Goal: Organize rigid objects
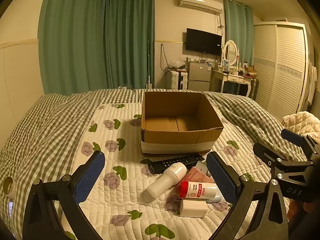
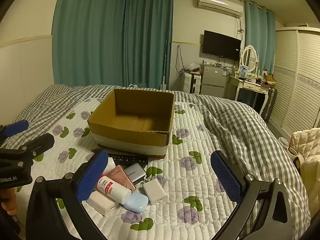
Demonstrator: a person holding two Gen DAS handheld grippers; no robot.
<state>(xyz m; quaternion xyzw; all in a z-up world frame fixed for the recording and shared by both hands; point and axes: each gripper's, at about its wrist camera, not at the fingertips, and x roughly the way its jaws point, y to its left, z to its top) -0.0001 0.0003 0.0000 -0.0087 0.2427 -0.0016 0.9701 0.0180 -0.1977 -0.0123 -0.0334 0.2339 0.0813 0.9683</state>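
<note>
An open, empty cardboard box (image 1: 180,134) (image 2: 128,136) stands on the quilted bed. In front of it lies a pile: a black remote (image 1: 176,162) (image 2: 128,159), a white cylinder device (image 1: 166,182), a pink box (image 1: 198,177) (image 2: 120,178), a red-capped white tube (image 1: 198,189) (image 2: 114,189), a white block (image 1: 193,209) (image 2: 100,201), a grey power bank (image 2: 135,173), a white charger (image 2: 155,191) and a light blue case (image 2: 136,202). My left gripper (image 1: 156,178) is open above the pile. My right gripper (image 2: 158,180) is open, just right of the pile.
The bed carries a floral quilt (image 1: 112,206) and a checked blanket (image 2: 240,124). Green curtains (image 1: 96,40) hang behind. A wardrobe (image 1: 280,66), dressing table (image 2: 252,84), small fridge (image 2: 212,78) and suitcase (image 1: 177,80) stand beyond the bed's far end. A cream jacket (image 2: 308,146) lies at the right.
</note>
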